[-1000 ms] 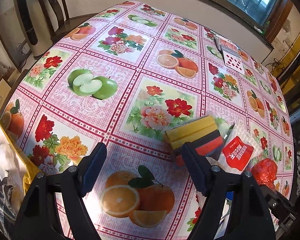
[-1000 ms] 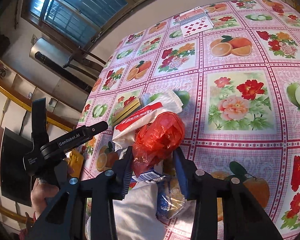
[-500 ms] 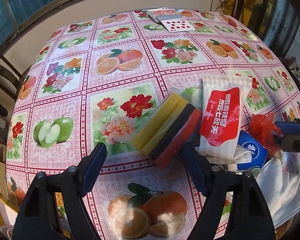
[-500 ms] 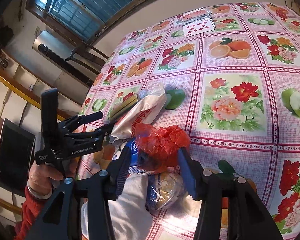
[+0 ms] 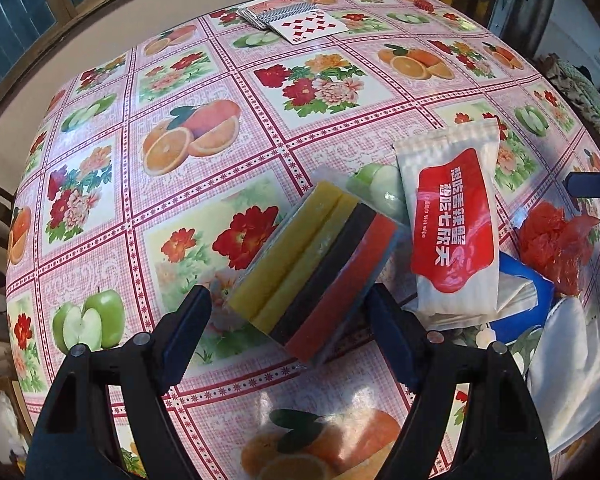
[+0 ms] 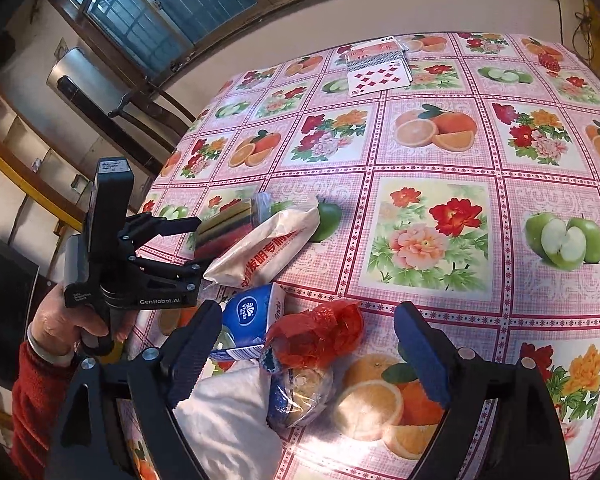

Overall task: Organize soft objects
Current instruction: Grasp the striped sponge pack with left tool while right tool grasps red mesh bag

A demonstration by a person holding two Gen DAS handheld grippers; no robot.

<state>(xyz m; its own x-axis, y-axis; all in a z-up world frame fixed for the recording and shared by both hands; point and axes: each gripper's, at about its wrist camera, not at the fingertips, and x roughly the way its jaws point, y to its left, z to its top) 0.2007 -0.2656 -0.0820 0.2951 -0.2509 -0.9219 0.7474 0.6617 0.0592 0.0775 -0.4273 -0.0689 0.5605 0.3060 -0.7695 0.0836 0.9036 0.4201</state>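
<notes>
A: Item one, sponge pack (image 5: 316, 276): yellow, black and red layers in clear wrap, lying on the tablecloth (image 5: 204, 184) near the front edge. Status?

B: Not yet taken. The left gripper (image 5: 286, 312) stands spread wide, its fingers to either side of the pack's near end. Whether a pad touches the wrap, I cannot tell.

A: Item two, wet wipe packet (image 5: 454, 236).

B: White with a red label, just beside the sponge pack, propped on the blue tissue pack (image 6: 252, 316). Unsorted.

A: Item three, red plastic bag (image 6: 320, 336).

B: Crumpled, lying loose on the heap. The right gripper (image 6: 312, 356) is spread wide around it and grips nothing.

A: Remaining stock?

B: A white cloth (image 6: 228, 420) and a clear-wrapped bundle (image 6: 300, 396) under the red bag, all touching in one pile. Playing cards (image 6: 380, 72) lie well apart at the far side; not soft goods.

A: Progress assessment?

B: Early, by my judgement. Nothing looks placed in any order; every soft item remains to be lifted and arranged, with the sponge pack likely first.
</notes>
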